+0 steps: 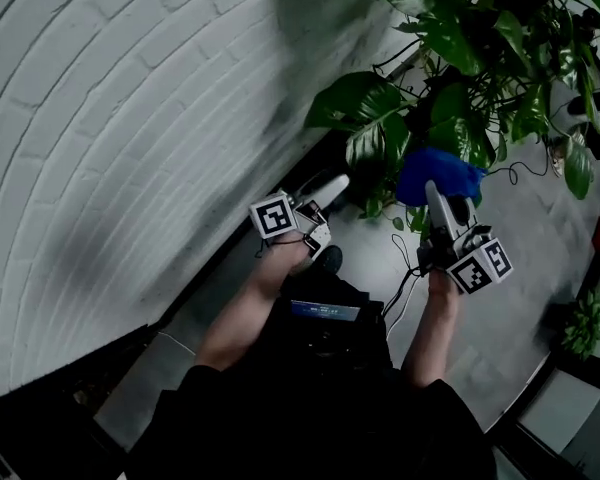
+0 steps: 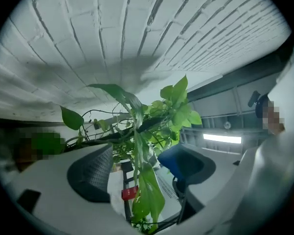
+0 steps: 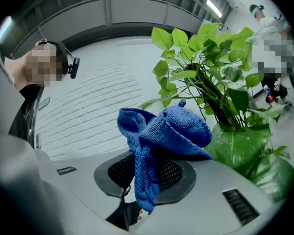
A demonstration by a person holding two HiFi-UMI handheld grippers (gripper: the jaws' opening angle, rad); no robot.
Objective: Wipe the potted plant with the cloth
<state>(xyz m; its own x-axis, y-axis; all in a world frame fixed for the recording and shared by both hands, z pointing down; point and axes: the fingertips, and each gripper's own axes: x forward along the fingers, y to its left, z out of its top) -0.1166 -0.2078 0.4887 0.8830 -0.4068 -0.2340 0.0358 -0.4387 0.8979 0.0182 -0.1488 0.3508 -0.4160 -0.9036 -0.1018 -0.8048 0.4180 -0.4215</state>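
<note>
Blue cloth [image 3: 161, 136] sits pinched in our right gripper [image 1: 435, 203], beside the potted plant [image 1: 450, 78]. Left gripper [image 1: 332, 185] gapes wide, a trailing leaf [image 2: 148, 185] loose between its jaws, unpressed. Risk, we judge: closing hard there, or wiping unsupported, could tear the thin stem.

A white-painted brick wall [image 1: 130, 118] is seen along one side, crossed by a broad grey shadow [image 1: 310, 23] and edged at its foot by a dark skirting strip [image 1: 208, 273]. The floor [image 1: 525, 268] is laid in pale grey, with a black cable [image 1: 520, 173] trailed across it. A lit strip lamp [image 2: 221, 138] is shown in the left gripper view.
</note>
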